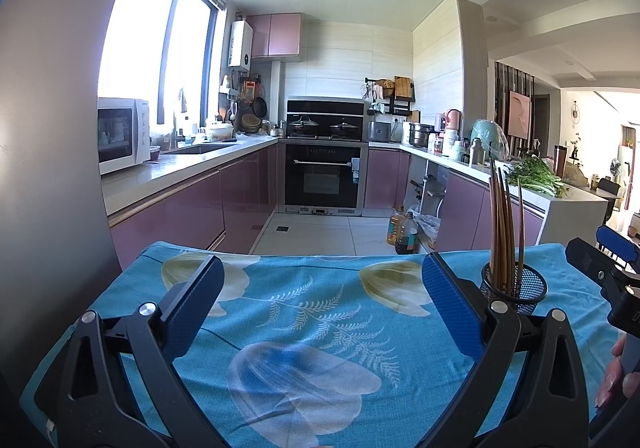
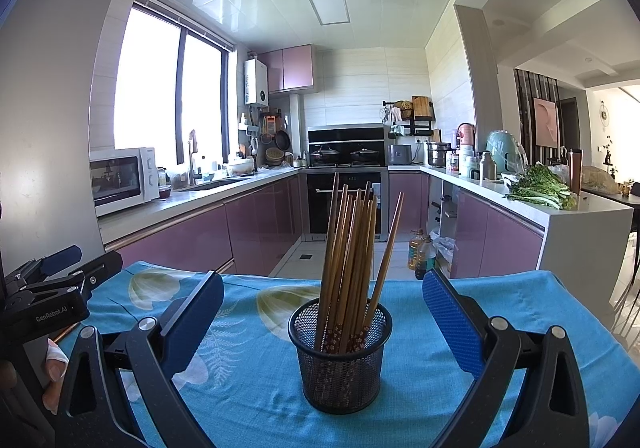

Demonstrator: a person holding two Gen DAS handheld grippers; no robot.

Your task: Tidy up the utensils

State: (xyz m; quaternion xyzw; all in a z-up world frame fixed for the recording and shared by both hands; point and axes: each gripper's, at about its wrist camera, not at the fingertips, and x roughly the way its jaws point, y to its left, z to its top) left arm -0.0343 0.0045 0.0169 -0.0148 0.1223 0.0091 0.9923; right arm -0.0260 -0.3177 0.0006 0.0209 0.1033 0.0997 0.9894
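A black mesh cup [image 2: 340, 360] stands upright on the blue flowered tablecloth [image 2: 248, 388], holding several brown wooden chopsticks [image 2: 348, 260] that lean apart. My right gripper [image 2: 322, 290] is open just behind the cup, its blue pads wide on either side and touching nothing. In the left wrist view the same cup [image 1: 516, 290] with chopsticks [image 1: 502, 228] sits to the right, beyond the right finger. My left gripper [image 1: 322, 272] is open over bare cloth [image 1: 304, 328] and holds nothing. Each gripper shows at the edge of the other's view.
The table's far edge [image 1: 280, 254] drops to a tiled kitchen floor. Oil bottles [image 1: 402, 232] stand on the floor by purple cabinets. A grey fridge wall [image 1: 52, 168] rises close on the left. A person's hand [image 1: 616, 380] shows at the right edge.
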